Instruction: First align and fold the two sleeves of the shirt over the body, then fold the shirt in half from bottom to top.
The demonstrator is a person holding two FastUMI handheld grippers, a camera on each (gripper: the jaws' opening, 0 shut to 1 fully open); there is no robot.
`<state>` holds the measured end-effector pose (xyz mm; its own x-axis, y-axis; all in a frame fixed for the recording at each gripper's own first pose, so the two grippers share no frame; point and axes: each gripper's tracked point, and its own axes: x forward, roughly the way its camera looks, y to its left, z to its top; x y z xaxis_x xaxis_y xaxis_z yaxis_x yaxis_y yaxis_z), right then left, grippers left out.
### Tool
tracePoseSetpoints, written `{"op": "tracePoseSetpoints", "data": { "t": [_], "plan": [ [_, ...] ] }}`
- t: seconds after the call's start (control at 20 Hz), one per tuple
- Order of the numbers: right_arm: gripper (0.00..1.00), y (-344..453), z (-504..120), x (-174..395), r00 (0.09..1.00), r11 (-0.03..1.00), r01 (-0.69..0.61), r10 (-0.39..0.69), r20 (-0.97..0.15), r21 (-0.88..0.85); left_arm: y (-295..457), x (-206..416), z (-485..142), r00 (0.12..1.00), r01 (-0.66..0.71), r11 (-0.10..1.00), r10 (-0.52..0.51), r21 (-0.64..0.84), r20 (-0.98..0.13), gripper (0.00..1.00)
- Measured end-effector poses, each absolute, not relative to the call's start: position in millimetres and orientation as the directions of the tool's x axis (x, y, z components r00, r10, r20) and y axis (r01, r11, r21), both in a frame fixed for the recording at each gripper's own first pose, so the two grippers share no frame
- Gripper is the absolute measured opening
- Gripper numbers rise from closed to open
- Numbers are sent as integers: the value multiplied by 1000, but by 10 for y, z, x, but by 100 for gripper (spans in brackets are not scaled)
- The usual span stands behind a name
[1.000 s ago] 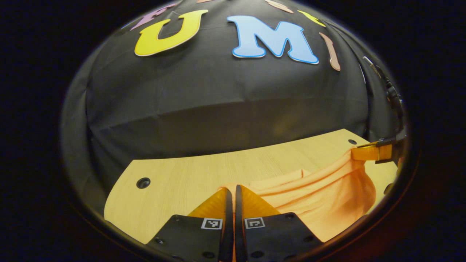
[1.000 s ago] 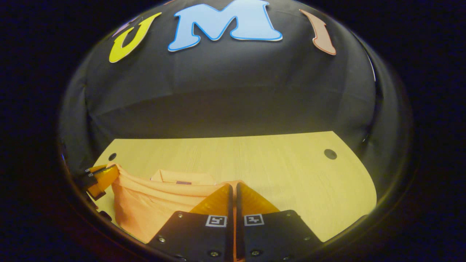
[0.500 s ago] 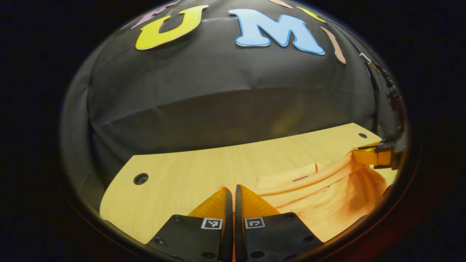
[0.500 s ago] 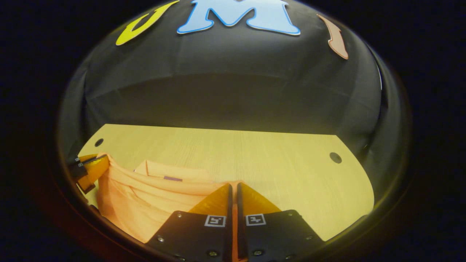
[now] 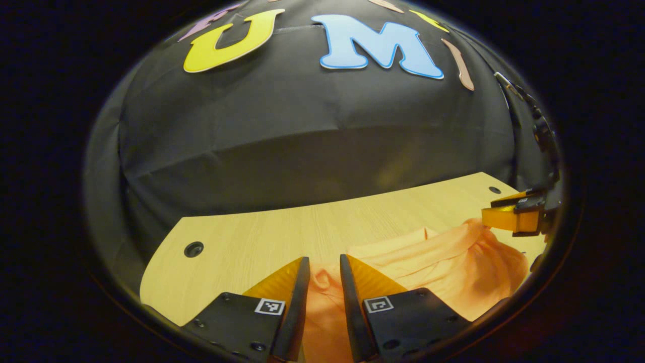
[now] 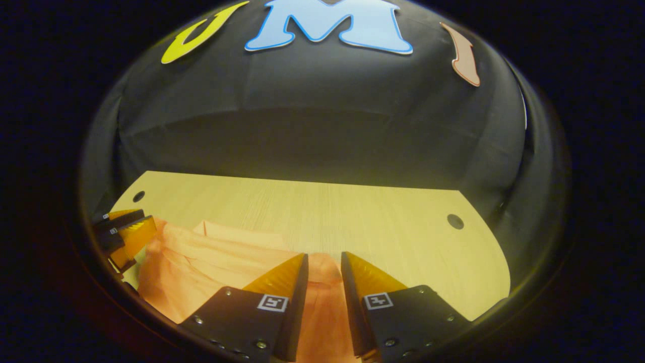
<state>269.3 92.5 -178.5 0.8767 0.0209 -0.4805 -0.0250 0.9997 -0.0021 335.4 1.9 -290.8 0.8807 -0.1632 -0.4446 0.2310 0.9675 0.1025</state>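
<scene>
- Both sets of tongs stand spread with a gap between the fingers: the left tongs (image 5: 322, 262) and the right tongs (image 6: 323, 258) each have orange cloth bunched in that gap, but neither pair presses on it.
- The orange shirt (image 5: 443, 262) lies on the desk (image 5: 262, 237), slack and rumpled between the two tools, its collar end toward the far wall.
- My guess is that the hem has been carried up toward the collar and is being let go here, one corner per tool; that would explain why the tools sit level with each other at opposite ends of the same edge.
- From the right gripper view the left tongs show at the far left rim, just beside the cloth's edge.
- The desk is pale wood grain with a small dark round hole (image 6: 455, 221) near each far corner.
- Behind it hangs a black cloth wall (image 6: 312, 126), creased, with low warm light.
</scene>
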Motion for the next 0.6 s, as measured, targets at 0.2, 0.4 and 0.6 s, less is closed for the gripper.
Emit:
{"op": "tracePoseSetpoints", "data": {
  "t": [0.2,0.4,0.6],
  "plan": [
    [59,903,-1542,2560,897,999,-44,26,-440,-31,-47,3249,-2603,903,227,968,-167,110,-396,61],
    [67,872,-1198,2400,928,998,-48,27,-371,-49,-107,3077,-2293,922,227,967,-173,121,-347,85],
    [87,881,-876,2186,951,997,-66,48,-305,-49,-90,2883,-1981,943,198,972,-154,125,-295,89]
  ]
}}
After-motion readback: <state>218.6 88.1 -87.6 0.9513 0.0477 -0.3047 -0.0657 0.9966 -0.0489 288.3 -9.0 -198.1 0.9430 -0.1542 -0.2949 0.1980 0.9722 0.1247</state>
